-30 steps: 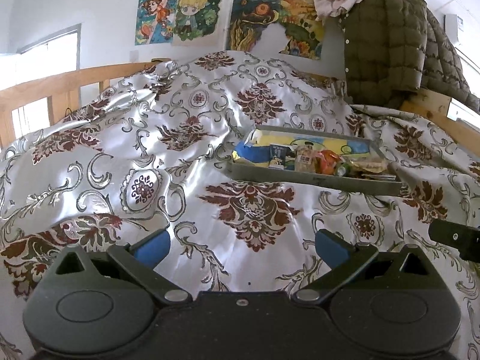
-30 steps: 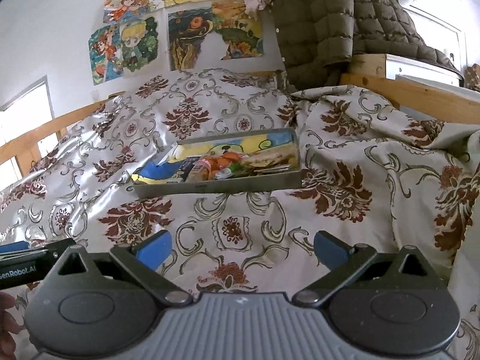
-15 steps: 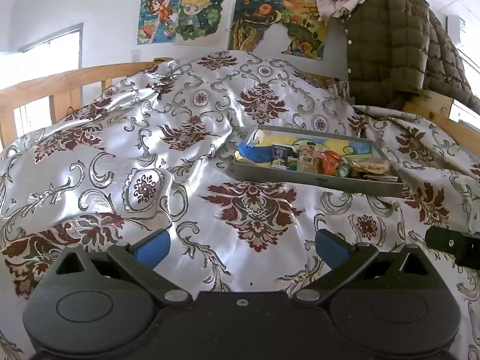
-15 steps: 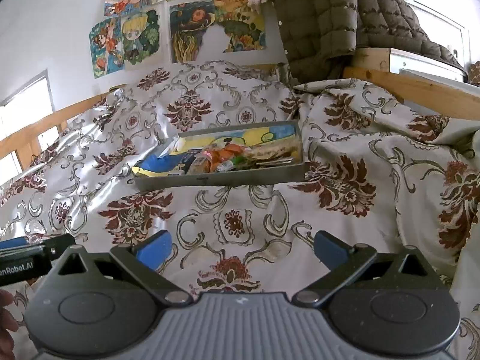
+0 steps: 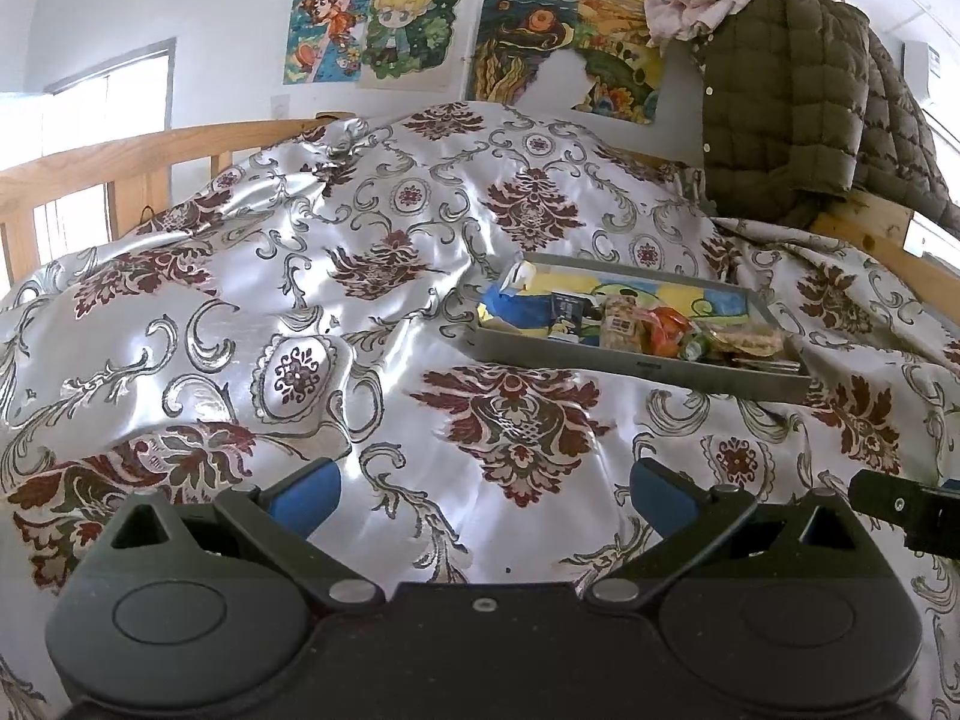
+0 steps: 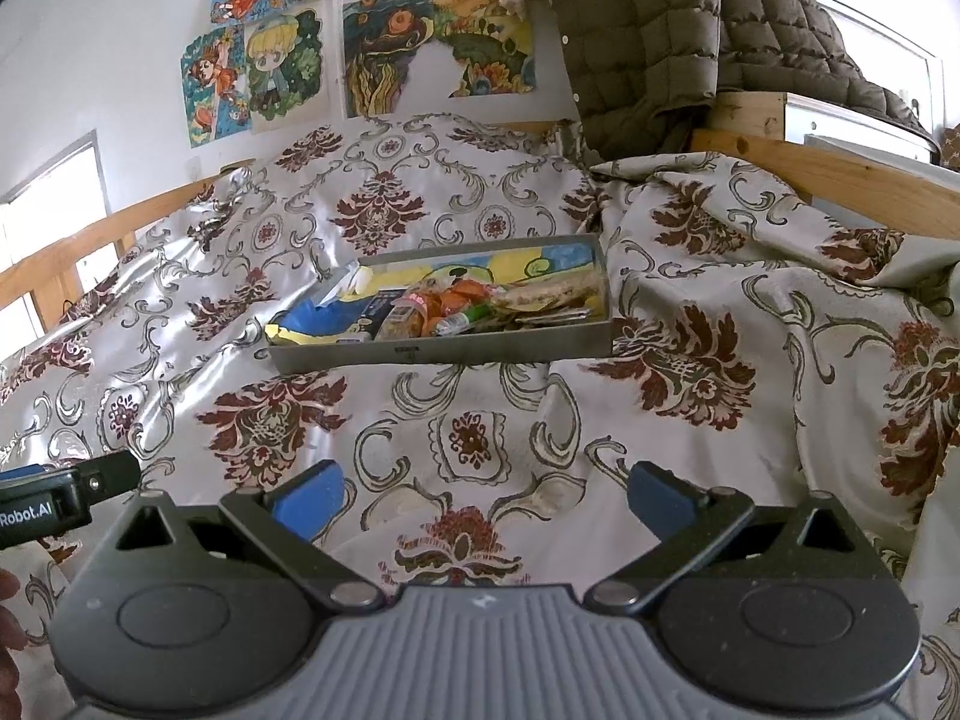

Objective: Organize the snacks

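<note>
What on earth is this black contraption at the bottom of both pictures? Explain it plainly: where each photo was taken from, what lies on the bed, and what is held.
There is no robot here. A person holds a two-finger gripper in each hand, and each carries a wide-angle camera looking forward along its fingers. One picture comes from the left gripper, the other from the right gripper. The black shape is the tool's body; the blue pads are its fingertips. Both grippers are open and hold nothing.

On the patterned bedspread sits a shallow grey tray holding mixed snack packets. Drawings hang on the wall, and a quilted jacket is draped over the bed frame.
</note>
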Demonstrator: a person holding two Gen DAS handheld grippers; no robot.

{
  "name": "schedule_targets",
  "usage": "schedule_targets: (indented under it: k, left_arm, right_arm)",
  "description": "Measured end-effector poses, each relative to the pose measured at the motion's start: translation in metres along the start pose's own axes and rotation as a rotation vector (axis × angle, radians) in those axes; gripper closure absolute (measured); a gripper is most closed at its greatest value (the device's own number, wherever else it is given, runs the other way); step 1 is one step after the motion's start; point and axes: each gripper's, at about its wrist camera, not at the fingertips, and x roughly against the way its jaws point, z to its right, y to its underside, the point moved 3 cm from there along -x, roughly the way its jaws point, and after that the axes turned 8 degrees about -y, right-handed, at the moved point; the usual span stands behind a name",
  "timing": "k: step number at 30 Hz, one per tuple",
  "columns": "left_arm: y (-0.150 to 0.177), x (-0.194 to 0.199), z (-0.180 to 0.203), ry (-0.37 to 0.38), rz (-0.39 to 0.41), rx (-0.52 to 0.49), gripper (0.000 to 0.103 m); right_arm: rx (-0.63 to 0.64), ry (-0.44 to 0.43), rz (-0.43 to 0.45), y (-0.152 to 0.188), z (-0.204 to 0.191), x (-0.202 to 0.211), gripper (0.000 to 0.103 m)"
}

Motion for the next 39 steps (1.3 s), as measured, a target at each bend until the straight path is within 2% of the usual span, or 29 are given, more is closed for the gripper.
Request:
schedule_targets:
  k: [33,39]
  left_arm:
    - [0.0011,-0.0005,-0.0026,-0.002,-0.011,0.021,0.001]
    - [0.0032,-0.0014,-0.0017,-0.039,-0.039,0.025,0.001]
  right_arm:
    - [0.001,0.001,-0.005,0.0009,-0.0003,-0.0019,0.000]
    - [0.002,0.001,-0.006,0.0012,-0.0006,-0.0022,0.000]
